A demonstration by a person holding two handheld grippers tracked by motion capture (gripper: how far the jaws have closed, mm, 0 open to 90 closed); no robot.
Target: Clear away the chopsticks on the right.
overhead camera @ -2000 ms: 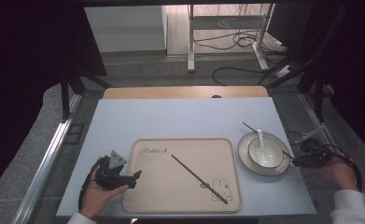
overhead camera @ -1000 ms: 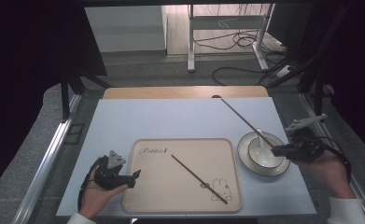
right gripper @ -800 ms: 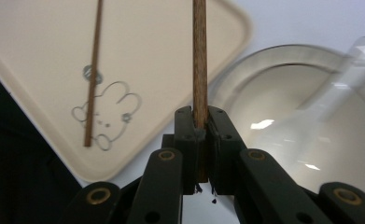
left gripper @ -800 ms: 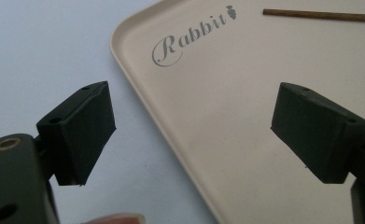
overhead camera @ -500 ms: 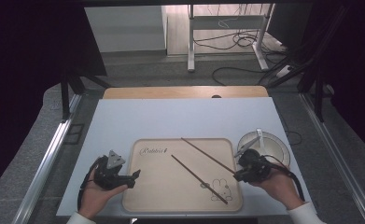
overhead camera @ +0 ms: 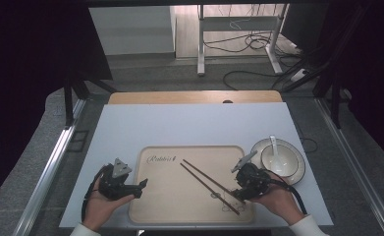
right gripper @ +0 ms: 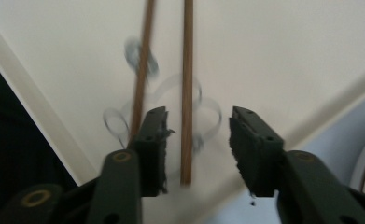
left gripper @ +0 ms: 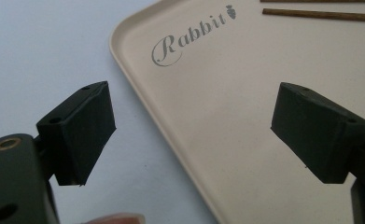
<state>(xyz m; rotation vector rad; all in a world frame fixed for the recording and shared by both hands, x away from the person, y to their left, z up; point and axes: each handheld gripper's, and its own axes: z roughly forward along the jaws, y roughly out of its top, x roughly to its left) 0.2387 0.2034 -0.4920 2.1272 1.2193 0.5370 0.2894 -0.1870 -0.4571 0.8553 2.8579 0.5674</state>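
Note:
A beige tray [overhead camera: 170,196] with "Rabbit" lettering lies at the table's near side. Two brown chopsticks [overhead camera: 206,189] [overhead camera: 204,173] lie side by side on it, slanting. My right gripper [overhead camera: 237,194] is low over their near ends at the tray's right part. Its jaws have just been opening. In the right gripper view one chopstick [right gripper: 187,70] lies between the parted pads of my right gripper [right gripper: 200,122] and neither pad presses on it; the other chopstick [right gripper: 143,60] runs just outside the left jaw. My left gripper [overhead camera: 139,188] [left gripper: 196,112] stands open, straddling the tray's left rim [left gripper: 171,135], holding nothing.
Right of the tray a white bowl [overhead camera: 283,160] with a white spoon [overhead camera: 274,147] sits on a plate [overhead camera: 297,174], close behind my right hand. The pale blue table top [overhead camera: 194,125] stretches beyond the tray. A wooden board [overhead camera: 194,97] borders the far edge.
My right gripper came from over the bowl down to the tray with a chopstick, which now lies beside the first one, and its jaws have parted. My left gripper stayed put.

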